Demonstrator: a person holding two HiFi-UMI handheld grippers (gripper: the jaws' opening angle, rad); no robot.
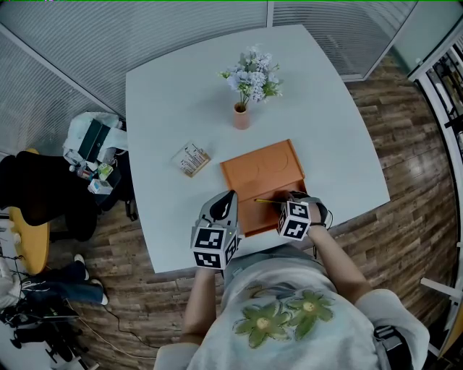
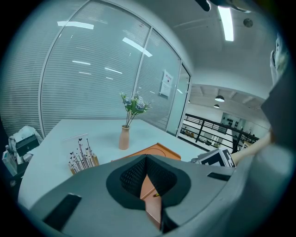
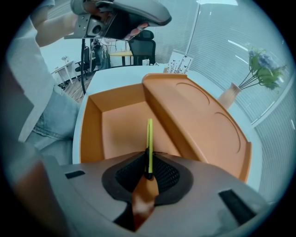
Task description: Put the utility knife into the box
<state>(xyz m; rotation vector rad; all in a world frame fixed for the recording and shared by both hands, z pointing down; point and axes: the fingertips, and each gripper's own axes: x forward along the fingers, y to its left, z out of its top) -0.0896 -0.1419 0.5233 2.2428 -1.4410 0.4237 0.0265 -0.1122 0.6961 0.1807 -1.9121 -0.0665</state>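
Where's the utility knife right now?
In the right gripper view, the utility knife is clamped in the right gripper, over the open compartment of the orange box, at the near edge of the table.

A white surface (image 1: 173,94) with rounded corners stands on a floor (image 1: 405,137) of brown wood planks. Behind it, two glass walls hung with lowered horizontal blinds (image 1: 87,43) meet at a pale post (image 1: 269,13). In the left gripper view a sheet of paper (image 2: 165,83) hangs on the glazing and a long ceiling light strip (image 2: 226,23) glows overhead. Round lamps (image 2: 219,98) light a further hall, and a black railing (image 2: 208,129) runs across it. In the right gripper view a black office chair (image 3: 142,46) stands beyond the surface. On the floor beside the surface in the head view are a yellow seat (image 1: 29,242) and a heap of bags (image 1: 90,144).
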